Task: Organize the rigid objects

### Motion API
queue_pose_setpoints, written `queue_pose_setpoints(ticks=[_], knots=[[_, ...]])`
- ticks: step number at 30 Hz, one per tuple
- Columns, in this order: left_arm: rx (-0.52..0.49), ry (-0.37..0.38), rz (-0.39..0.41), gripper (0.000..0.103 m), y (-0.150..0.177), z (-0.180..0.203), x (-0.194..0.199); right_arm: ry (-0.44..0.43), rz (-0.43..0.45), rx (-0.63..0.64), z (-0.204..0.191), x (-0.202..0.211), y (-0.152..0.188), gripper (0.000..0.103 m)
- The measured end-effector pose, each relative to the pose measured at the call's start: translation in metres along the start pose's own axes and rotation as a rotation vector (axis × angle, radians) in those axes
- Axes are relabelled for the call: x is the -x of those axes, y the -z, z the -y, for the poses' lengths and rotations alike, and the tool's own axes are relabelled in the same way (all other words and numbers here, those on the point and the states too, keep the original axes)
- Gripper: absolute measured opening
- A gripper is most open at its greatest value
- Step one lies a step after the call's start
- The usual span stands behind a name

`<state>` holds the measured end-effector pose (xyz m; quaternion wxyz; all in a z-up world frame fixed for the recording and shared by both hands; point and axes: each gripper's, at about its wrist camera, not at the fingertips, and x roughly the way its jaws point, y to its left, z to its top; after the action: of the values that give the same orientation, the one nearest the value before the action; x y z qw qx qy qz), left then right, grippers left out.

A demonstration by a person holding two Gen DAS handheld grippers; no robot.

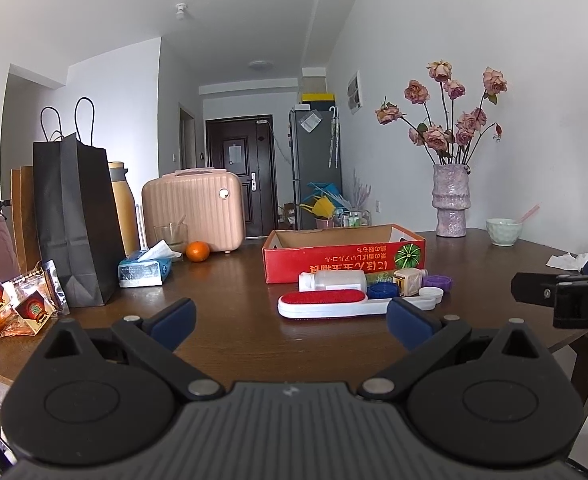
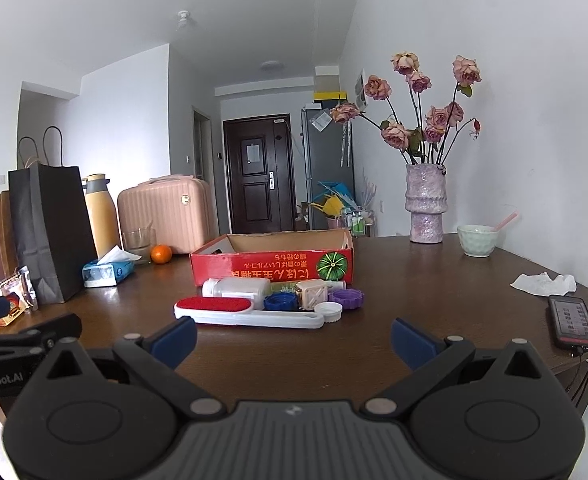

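A red open cardboard box (image 1: 344,258) (image 2: 271,266) stands mid-table. In front of it lie a white lint brush with a red pad (image 1: 326,304) (image 2: 229,310), a white bottle on its side (image 1: 332,281) (image 2: 233,289), a blue cap (image 1: 382,290) (image 2: 279,302), a small beige block (image 1: 408,281) (image 2: 312,293), a purple cap (image 1: 438,282) (image 2: 348,299) and a white cap (image 1: 431,293) (image 2: 329,311). My left gripper (image 1: 291,322) is open, short of the brush, holding nothing. My right gripper (image 2: 294,338) is open too, just before the brush, also holding nothing.
At the left stand a black paper bag (image 1: 75,220), snack packets (image 1: 17,308), a tissue pack (image 1: 143,270), a glass, an orange (image 1: 197,251), a yellow flask and a pink case (image 1: 191,208). A flower vase (image 2: 426,208), a green bowl (image 2: 477,240), a crumpled tissue, a phone (image 2: 573,322) and a small spray bottle sit right.
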<state>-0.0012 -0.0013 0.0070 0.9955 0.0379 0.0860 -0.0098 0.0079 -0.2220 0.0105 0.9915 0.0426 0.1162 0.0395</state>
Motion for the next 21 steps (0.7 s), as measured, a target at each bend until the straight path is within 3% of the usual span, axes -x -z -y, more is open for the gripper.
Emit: queue_pose_setpoints(ticks=[21], knots=[[-0.006,0.013,0.012,0.103,0.0013,0.0005,0.0005,-0.003,-0.008,-0.003,-0.0003,-0.0006,0.0012,0.103]])
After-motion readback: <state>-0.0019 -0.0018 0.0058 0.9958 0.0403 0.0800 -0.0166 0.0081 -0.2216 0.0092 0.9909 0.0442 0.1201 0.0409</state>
